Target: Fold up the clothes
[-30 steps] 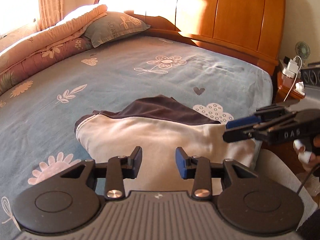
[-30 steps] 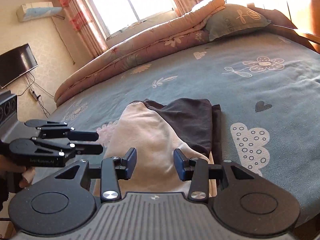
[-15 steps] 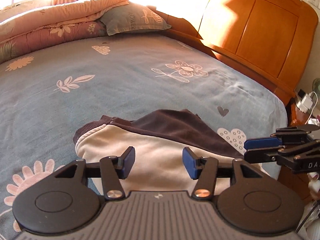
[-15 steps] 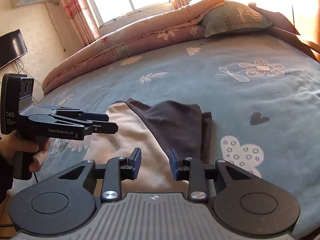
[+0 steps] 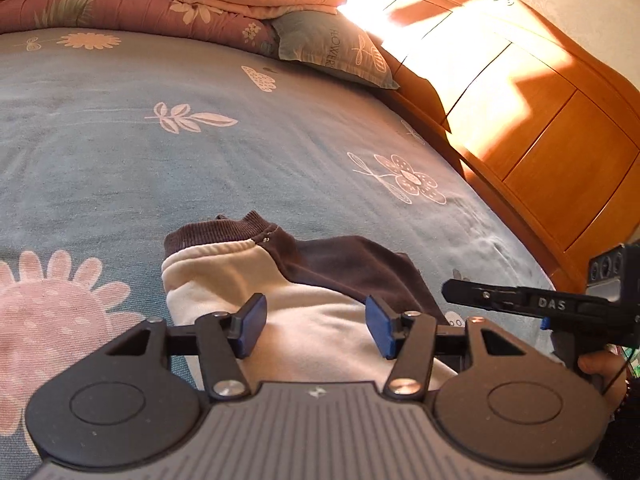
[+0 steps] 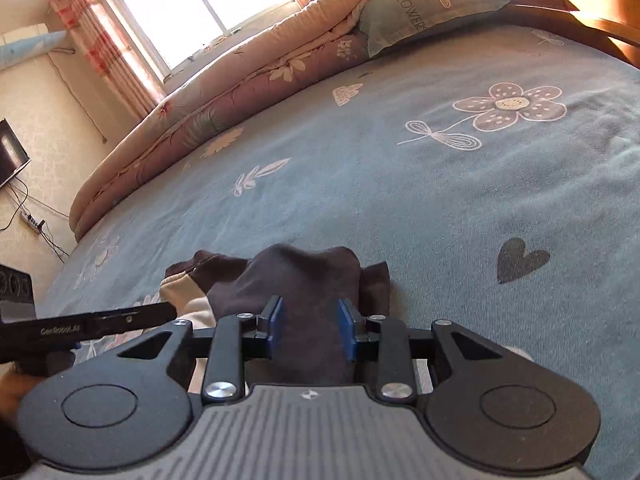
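On the bed (image 5: pixel 120 152), the left hand-held gripper (image 5: pixel 312 330) has opened above the garment (image 5: pixel 320 320); the right hand-held gripper (image 6: pixel 312 330), closing, straddles its dark sleeve (image 6: pixel 304 280).

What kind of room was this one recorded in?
A home bedroom, most likely: a bed with a blue flowered sheet, a rolled quilt and pillow by the window, and a wooden headboard.

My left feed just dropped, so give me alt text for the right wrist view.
The right gripper hangs low over the dark brown part of a folded brown-and-cream garment on a blue flowered bedsheet, fabric showing between its parted pads. The left gripper reaches in from the left over the cream part. A rolled quilt and pillow lie beyond, under a window.
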